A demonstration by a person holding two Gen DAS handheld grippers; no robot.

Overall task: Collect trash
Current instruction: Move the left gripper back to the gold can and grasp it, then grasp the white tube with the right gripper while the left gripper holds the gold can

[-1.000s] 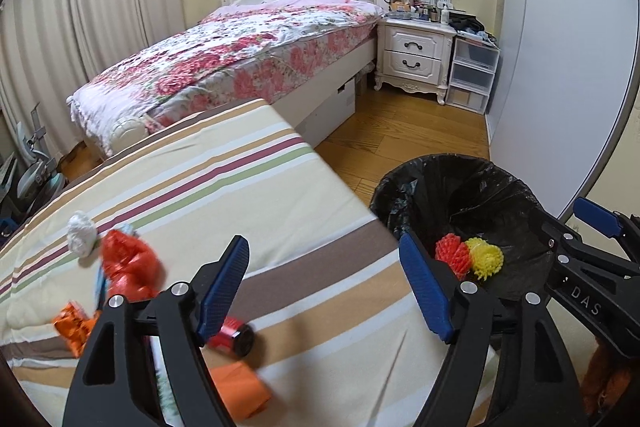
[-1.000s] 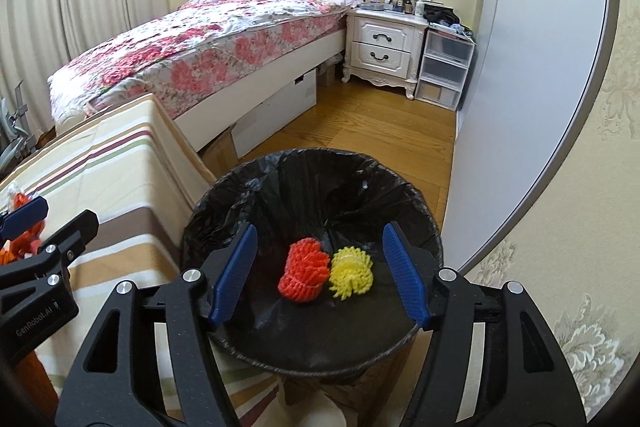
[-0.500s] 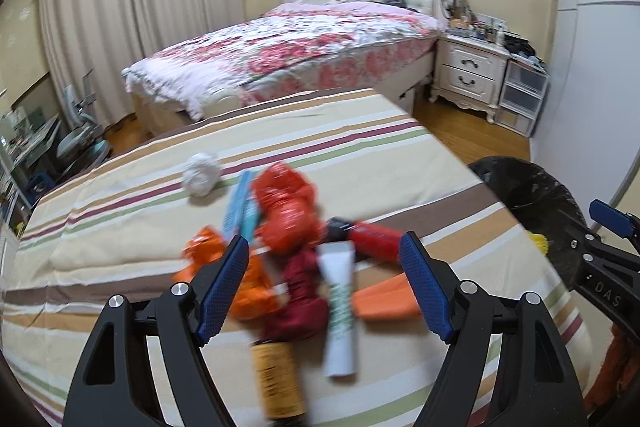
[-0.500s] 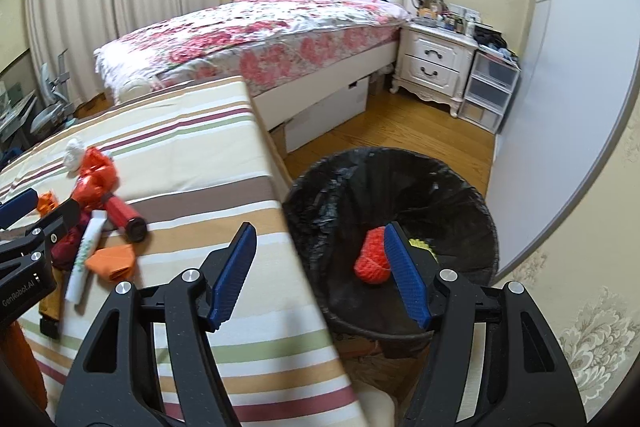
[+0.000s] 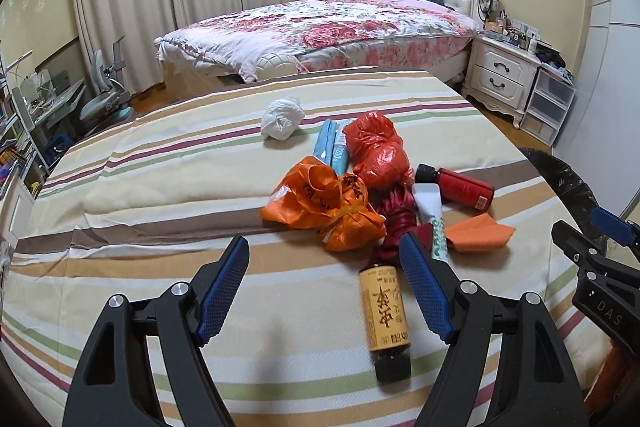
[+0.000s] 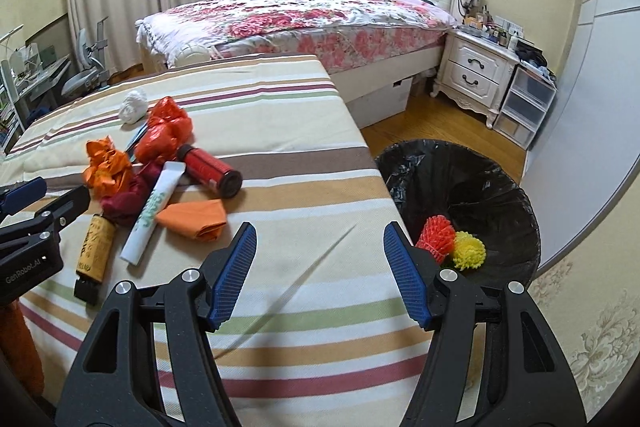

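Note:
A pile of trash lies on the striped cloth [image 5: 160,187]: an orange bag [image 5: 324,203], a red bag [image 5: 376,151], a white wad [image 5: 282,117], a red can [image 5: 460,185], a white tube [image 5: 432,219], folded orange paper [image 5: 480,233] and a brown bottle [image 5: 386,315]. My left gripper [image 5: 323,247] hovers open and empty just short of the pile, the bottle under its right finger. My right gripper [image 6: 320,239] is open and empty over bare cloth, between the pile and the black-lined bin [image 6: 500,187]. The bin holds a red foam net [image 6: 436,239] and a yellow one [image 6: 470,253].
A flowered bed [image 5: 320,19] stands behind the striped surface. A white nightstand [image 6: 472,75] and plastic drawers [image 6: 524,107] line the far wall. Wooden floor [image 6: 420,123] lies between the bed and the bin. A desk chair [image 5: 104,95] is at far left.
Both views have swung left, away from the bin and toward the striped surface. The trash pile has come fully into the left wrist view. Both jaws kept the same width.

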